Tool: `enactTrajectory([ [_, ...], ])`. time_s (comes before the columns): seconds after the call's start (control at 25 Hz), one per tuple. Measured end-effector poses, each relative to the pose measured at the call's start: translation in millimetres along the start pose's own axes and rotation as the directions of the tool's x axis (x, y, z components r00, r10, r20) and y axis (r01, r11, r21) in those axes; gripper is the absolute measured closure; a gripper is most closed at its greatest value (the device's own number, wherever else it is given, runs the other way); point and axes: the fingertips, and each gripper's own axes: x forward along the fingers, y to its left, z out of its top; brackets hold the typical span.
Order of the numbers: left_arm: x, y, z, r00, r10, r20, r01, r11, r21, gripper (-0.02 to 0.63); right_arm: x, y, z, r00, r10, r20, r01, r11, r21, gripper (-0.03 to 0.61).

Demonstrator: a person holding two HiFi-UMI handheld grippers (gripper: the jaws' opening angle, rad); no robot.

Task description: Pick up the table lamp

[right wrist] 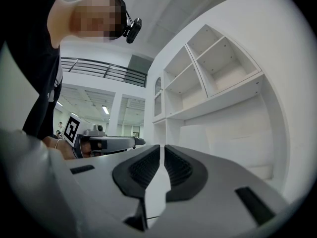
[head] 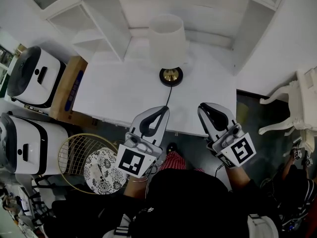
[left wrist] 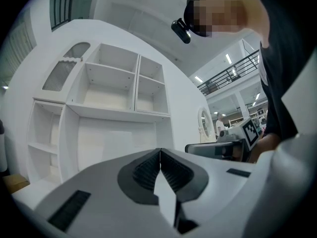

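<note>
The table lamp (head: 167, 39) has a white cylinder shade and a black and gold round base (head: 171, 76). It stands upright on the white desk (head: 119, 93), and its dark cord runs toward the desk's near edge. In the gripper views its pale shade (left wrist: 106, 143) (right wrist: 194, 138) shows faintly against the white back panel. My left gripper (head: 162, 111) is shut and empty over the desk's near edge, short of the lamp. My right gripper (head: 204, 108) is also shut and empty, level with the left one and to its right. Each gripper shows in the other's view.
A white shelf unit (head: 94, 19) rises behind the desk. Left of the desk stand a cardboard box (head: 67, 90) and two white and black machines (head: 29, 76). A wire basket (head: 81, 155) and a patterned round thing sit below left. A white chair (head: 297, 108) stands at the right.
</note>
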Motion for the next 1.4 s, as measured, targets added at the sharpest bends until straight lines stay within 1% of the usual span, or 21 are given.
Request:
enactTrajectory([
  [0.08, 2.8, 4.0, 5.0, 1.000, 0.001, 0.019, -0.001, 1.000, -0.012, 0.601, 5.1, 0.0, -1.1, 1.000, 0.002, -0.002, -0.002, 1.000, 0.000, 0.560],
  [0.28, 6.1, 14.4, 1.0, 1.000, -0.002, 0.008, 0.002, 1.000, -0.014, 0.601, 16.3, -5.3, -7.5, 1.000, -0.007, -0.016, 0.007, 1.000, 0.000, 0.559],
  [0.44, 8.0, 23.6, 0.3, 1.000, -0.004, 0.018, 0.004, 1.000, -0.026, 0.601, 25.1, -9.3, -11.3, 1.000, -0.020, -0.002, 0.020, 1.000, 0.009, 0.558],
  [0.56, 10.3, 32.1, -2.8, 1.000, -0.001, 0.006, 0.001, 1.000, -0.019, 0.601, 32.8, -11.6, -13.9, 1.000, -0.024, -0.003, 0.024, 1.000, 0.012, 0.558],
  [0.72, 12.8, 41.6, -5.4, 1.000, -0.003, 0.003, 0.003, 0.999, -0.038, 0.601, 43.7, -12.6, -17.4, 1.000, -0.024, -0.011, 0.025, 1.000, 0.018, 0.558],
  [1.04, 15.7, 63.1, -17.1, 1.000, -0.016, -0.024, 0.016, 1.000, -0.024, 0.601, 63.3, -19.3, -28.4, 0.998, -0.053, -0.027, 0.054, 0.999, 0.006, 0.557],
  [1.16, 18.7, 67.9, -20.1, 0.999, -0.029, -0.029, 0.028, 0.999, -0.030, 0.601, 68.9, -20.4, -32.4, 0.998, -0.054, -0.032, 0.054, 0.998, 0.013, 0.545],
  [1.32, 22.8, 72.1, -23.1, 0.999, -0.039, -0.034, 0.038, 0.999, -0.030, 0.601, 73.4, -26.3, -39.1, 0.996, -0.074, -0.045, 0.074, 0.997, 0.008, 0.525],
  [1.4, 25.2, 73.1, -21.7, 0.999, -0.049, -0.015, 0.048, 0.998, -0.029, 0.601, 76.0, -28.4, -41.9, 0.996, -0.079, -0.051, 0.080, 0.997, 0.008, 0.522],
])
